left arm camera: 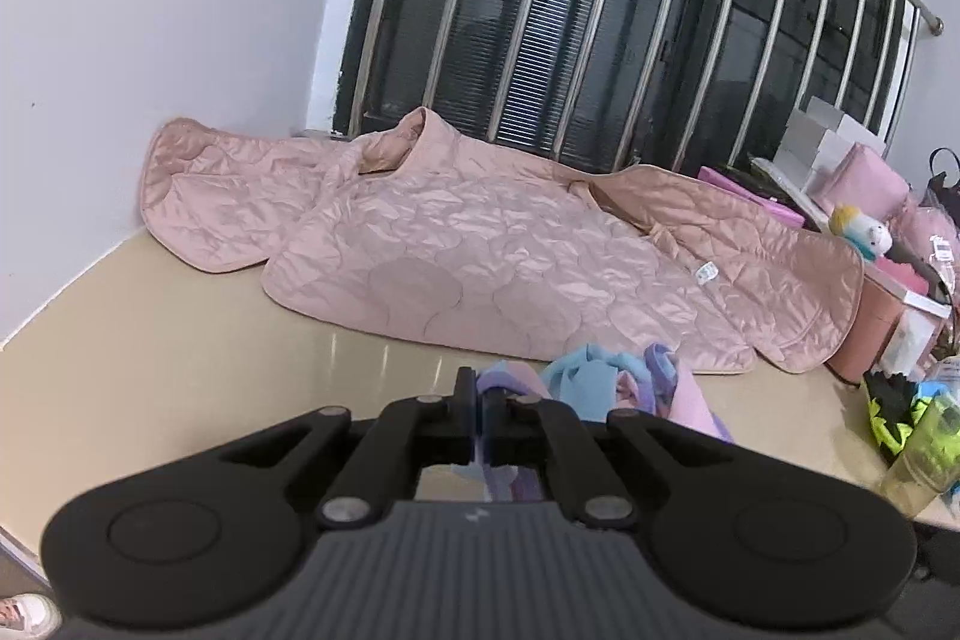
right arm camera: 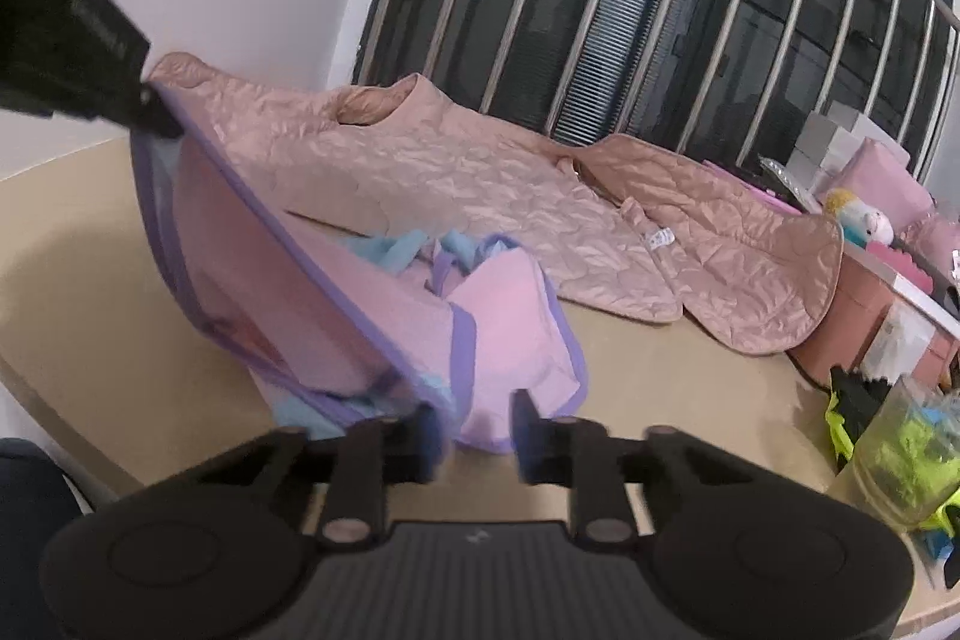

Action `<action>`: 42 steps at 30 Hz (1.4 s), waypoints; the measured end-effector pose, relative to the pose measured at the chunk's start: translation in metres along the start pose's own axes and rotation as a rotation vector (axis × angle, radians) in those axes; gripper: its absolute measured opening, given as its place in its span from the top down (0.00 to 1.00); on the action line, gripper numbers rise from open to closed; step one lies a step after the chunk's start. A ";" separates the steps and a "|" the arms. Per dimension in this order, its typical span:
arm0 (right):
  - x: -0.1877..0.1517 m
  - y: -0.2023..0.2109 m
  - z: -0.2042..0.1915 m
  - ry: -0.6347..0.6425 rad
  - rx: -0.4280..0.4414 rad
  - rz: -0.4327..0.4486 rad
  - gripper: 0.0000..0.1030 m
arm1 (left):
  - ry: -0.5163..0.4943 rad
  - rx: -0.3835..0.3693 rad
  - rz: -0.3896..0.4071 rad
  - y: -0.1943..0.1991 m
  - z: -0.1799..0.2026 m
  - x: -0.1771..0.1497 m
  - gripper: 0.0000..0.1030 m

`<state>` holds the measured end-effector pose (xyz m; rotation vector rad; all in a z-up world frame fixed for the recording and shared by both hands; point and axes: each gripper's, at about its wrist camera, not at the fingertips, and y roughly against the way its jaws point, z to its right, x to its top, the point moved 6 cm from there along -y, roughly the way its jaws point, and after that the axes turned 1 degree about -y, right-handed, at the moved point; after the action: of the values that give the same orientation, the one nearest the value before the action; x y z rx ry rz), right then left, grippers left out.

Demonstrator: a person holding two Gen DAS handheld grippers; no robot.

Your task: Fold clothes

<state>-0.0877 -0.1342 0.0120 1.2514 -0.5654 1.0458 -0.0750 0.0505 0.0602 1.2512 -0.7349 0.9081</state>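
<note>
A small pink garment (right arm camera: 336, 304) with purple trim and light blue parts lies bunched on the beige table (right arm camera: 660, 388). My left gripper (right arm camera: 159, 121) is shut on its purple edge and holds that corner up, so the cloth hangs stretched from it. In the left wrist view the same gripper (left arm camera: 480, 388) has cloth pinched between its fingers, with the rest of the garment (left arm camera: 606, 382) just beyond. My right gripper (right arm camera: 477, 430) is at the garment's near edge. Its jaws stand apart, pink cloth shows in the gap, and the trim touches the left finger.
A pink quilted jacket (left arm camera: 480, 244) is spread along the back of the table under a barred window (left arm camera: 600, 10). At the right edge stand white boxes (left arm camera: 822, 142), a plush toy (left arm camera: 864, 232), a pink box (right arm camera: 864, 316) and a clear container (right arm camera: 900, 454) with yellow-green items.
</note>
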 end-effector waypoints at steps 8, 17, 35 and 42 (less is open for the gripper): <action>0.032 0.022 0.027 0.015 0.051 0.105 0.99 | -0.037 -0.018 0.026 0.010 0.005 0.017 0.98; 0.130 0.061 0.093 0.005 0.168 0.247 0.98 | -0.072 -0.121 0.200 0.049 0.020 0.107 0.87; 0.295 0.113 0.168 0.065 0.058 0.607 0.98 | -0.118 -0.308 0.382 0.087 0.056 0.315 0.85; 0.313 0.055 0.165 0.090 0.057 0.521 0.98 | -0.109 -0.270 0.306 0.025 0.049 0.340 0.87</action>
<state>0.0356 -0.1901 0.3430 1.1227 -0.8212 1.5521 0.0631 0.0614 0.3755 0.9689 -1.1198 0.9547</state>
